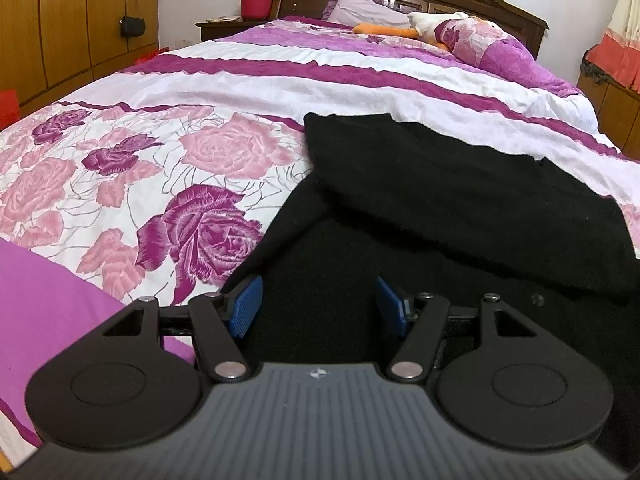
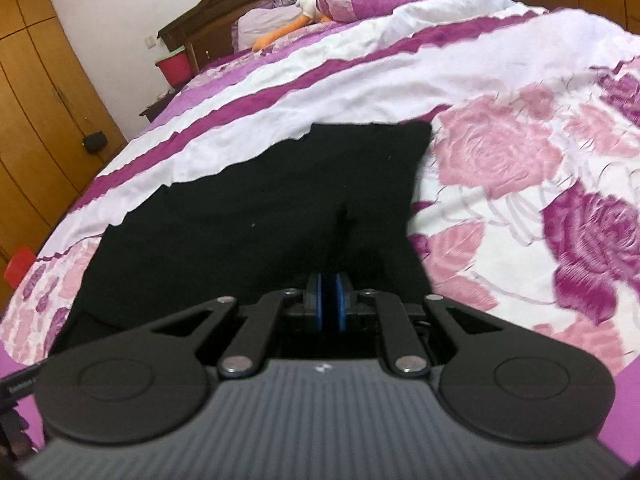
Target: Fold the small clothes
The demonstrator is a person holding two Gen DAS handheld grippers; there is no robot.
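One floral purple-and-pink quilt [image 1: 168, 168] is covering the bed and bearing a black garment [image 1: 460, 200] near its foot end, where the left gripper [image 1: 319, 306] is hovering with jaws spread wide and empty, while the right gripper [image 2: 329, 304] is pinching the garment's near edge.

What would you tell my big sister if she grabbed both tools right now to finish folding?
Left tool: open, low over the near part of the black garment, gripping nothing.
Right tool: pads pressed together at the garment's near edge; it looks pinched on the cloth, though black on black makes that hard to confirm.
The garment lies on the floral bedspread, with one flap already laid over the rest.
Done: apparently a first fold.
Left: probably grip the near edge with the left tool too, fold the garment over again, then smooth it flat.
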